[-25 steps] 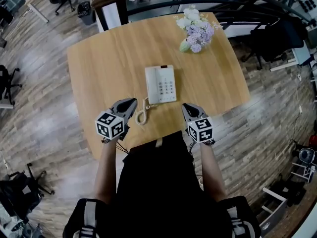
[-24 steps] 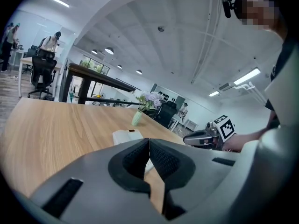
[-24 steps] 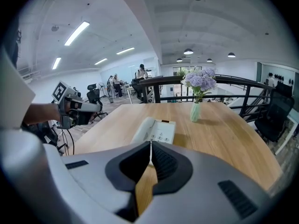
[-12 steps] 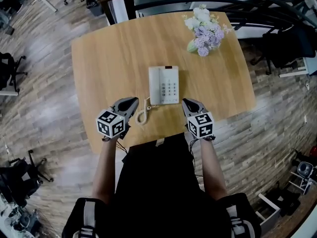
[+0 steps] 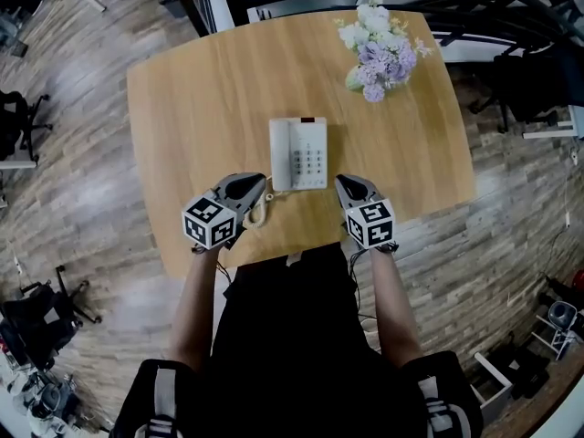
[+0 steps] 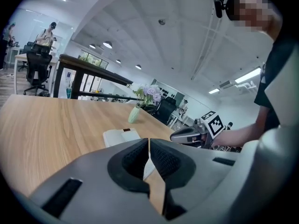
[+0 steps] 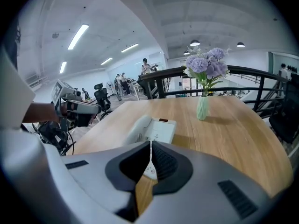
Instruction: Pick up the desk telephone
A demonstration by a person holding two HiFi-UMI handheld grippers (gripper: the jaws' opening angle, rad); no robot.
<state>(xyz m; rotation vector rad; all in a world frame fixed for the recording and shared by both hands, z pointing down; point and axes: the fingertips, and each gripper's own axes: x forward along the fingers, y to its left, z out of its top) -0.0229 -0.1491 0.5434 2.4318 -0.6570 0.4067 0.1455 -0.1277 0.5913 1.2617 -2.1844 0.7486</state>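
White plastic desk telephone (image 5: 298, 153) is lying untouched; you are hovering left gripper (image 5: 251, 185) at its 7 o'clock, right gripper (image 5: 349, 187) at 5 o'clock, jaws pressed together; spreading them likely comes next.

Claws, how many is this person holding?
2. The left claw is just off the telephone's near-left corner, the right claw just off its near-right corner. Both are shut and hold nothing. None seems hidden.
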